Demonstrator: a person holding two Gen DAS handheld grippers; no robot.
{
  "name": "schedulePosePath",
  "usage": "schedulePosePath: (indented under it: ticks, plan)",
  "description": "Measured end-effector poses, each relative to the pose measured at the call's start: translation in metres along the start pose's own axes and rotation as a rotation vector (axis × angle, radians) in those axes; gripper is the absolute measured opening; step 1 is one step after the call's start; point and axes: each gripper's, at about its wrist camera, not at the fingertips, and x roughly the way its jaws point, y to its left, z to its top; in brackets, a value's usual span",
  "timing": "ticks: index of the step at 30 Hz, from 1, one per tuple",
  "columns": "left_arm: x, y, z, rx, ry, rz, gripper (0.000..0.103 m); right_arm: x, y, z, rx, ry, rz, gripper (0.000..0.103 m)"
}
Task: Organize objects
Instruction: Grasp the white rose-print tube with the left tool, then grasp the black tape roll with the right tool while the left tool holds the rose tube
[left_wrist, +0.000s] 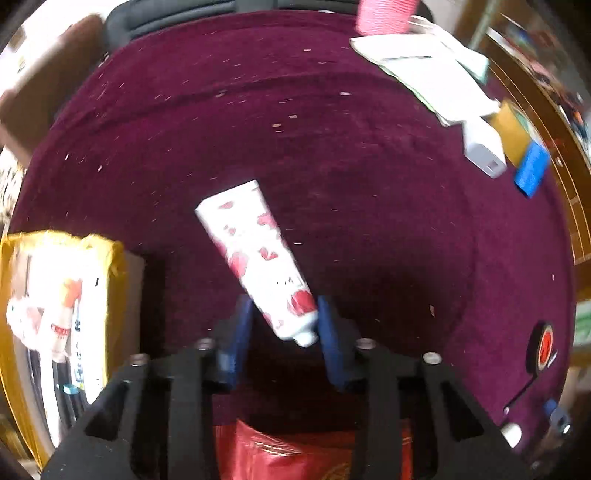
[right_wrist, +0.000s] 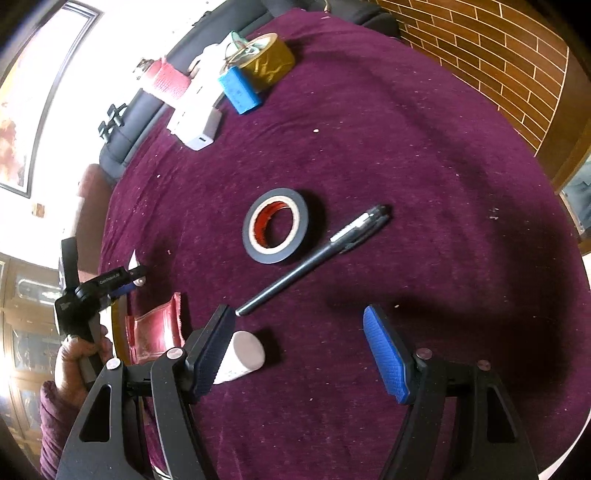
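In the left wrist view a white tube with red petals (left_wrist: 258, 254) lies slanted over the maroon cloth (left_wrist: 332, 147). My left gripper (left_wrist: 286, 328) is shut on its cap end, with a blue pad against each side. In the right wrist view that gripper (right_wrist: 122, 280) appears at the left in a person's hand (right_wrist: 74, 354), white tube ends showing past its fingers. My right gripper (right_wrist: 299, 354) stands open above the cloth with nothing between its pads. A white stubby cylinder (right_wrist: 240, 356) lies just beside its left finger. A black pen (right_wrist: 314, 258) and a black tape roll (right_wrist: 275, 225) lie ahead of it.
A gold box (left_wrist: 62, 295) with tubes and pens stands at the left. A red pouch (right_wrist: 155, 332) lies near the left gripper. At the far edge sit a gold tape roll (right_wrist: 266, 62), a blue box (right_wrist: 240, 92), a white charger (right_wrist: 199, 125) and a pink object (right_wrist: 168, 81).
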Motion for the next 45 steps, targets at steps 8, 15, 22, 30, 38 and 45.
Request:
schedulePosePath:
  ticks: [8, 15, 22, 30, 38, 45]
  plan:
    - [-0.020, -0.016, -0.028, 0.086, -0.039, -0.137, 0.026, 0.005, 0.004, 0.004, -0.014, 0.009, 0.004, 0.067]
    - [-0.047, -0.006, -0.054, 0.102, -0.073, -0.195, 0.025, 0.008, 0.014, 0.015, -0.050, 0.002, 0.005, 0.067]
    - [-0.062, -0.009, -0.056, 0.112, -0.070, -0.265, 0.025, 0.016, 0.036, 0.047, -0.229, -0.063, -0.134, 0.067]
    - [-0.035, -0.018, -0.048, 0.121, -0.003, -0.230, 0.025, 0.060, 0.062, 0.063, -0.429, -0.009, -0.308, 0.064]
    - [-0.009, -0.047, -0.028, 0.171, 0.049, -0.157, 0.048, 0.062, 0.068, 0.066, -0.460, 0.008, -0.310, 0.064]
    - [-0.010, -0.065, -0.026, 0.212, -0.001, -0.144, 0.026, 0.064, 0.063, 0.065, -0.427, 0.040, -0.214, 0.050]
